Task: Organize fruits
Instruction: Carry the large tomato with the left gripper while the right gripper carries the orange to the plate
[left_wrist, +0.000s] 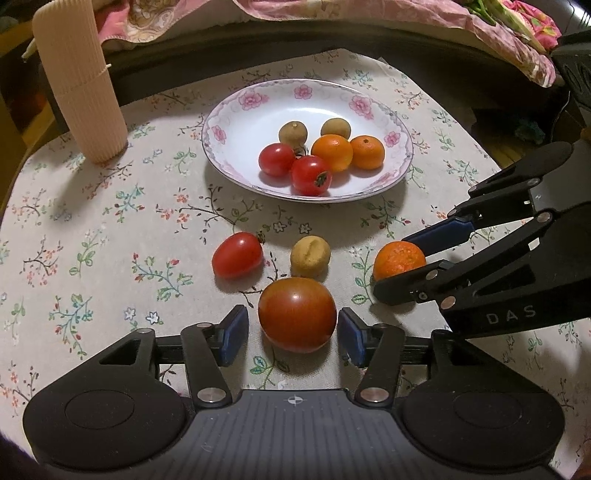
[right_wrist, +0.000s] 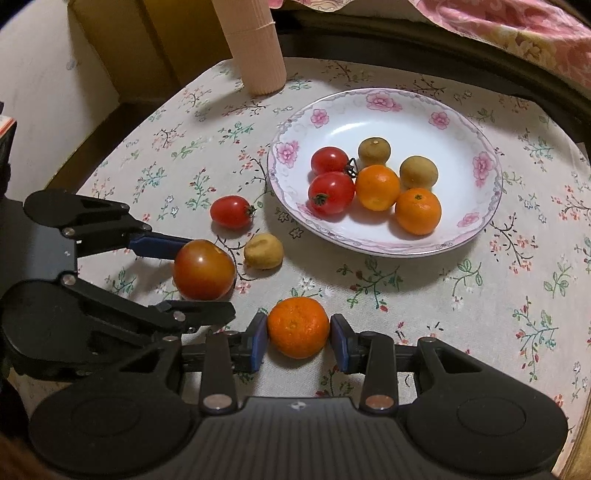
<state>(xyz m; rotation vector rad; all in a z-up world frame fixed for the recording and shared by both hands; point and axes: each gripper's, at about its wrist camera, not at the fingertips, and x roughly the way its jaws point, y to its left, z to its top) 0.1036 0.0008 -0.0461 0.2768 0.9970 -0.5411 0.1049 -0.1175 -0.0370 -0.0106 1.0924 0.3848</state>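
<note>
I have a small round bench (left_wrist: 110, 206) under me, covered with a pale cloth (right_wrist: 480, 295) printed with sprigs and tiny flowers; I take the white plate (left_wrist: 236, 122) with its pink-flower rim as my marker. Beyond the plate the bench ends at a dark curved edge, and past that lies rumpled pink patterned fabric (left_wrist: 491, 33). Beyond and left of the plate a tall ribbed cream cylinder (left_wrist: 79, 81) stands upright on the cloth. In the plate sit two red tomatoes, two oranges and two brownish round fruits, bunched together. On the cloth nearer me than the plate, the large reddish-brown tomato (left_wrist: 297, 314) rests between the blue pads of my left hand-held gripper (left_wrist: 292, 334); the jaws stand apart from it with a gap on each side, so that one is open around the fruit, not gripping. To its right, the small orange (right_wrist: 298, 326) sits on the cloth between the pads of my right hand-held gripper (right_wrist: 298, 341); the left pad looks to touch the peel, but I cannot tell whether the right one presses, so its grip is uncertain. Between the plate and the large tomato lie a small oval red tomato (left_wrist: 237, 254) and, just right of it, a tan dimpled fruit (left_wrist: 310, 256), apart from each other.
</note>
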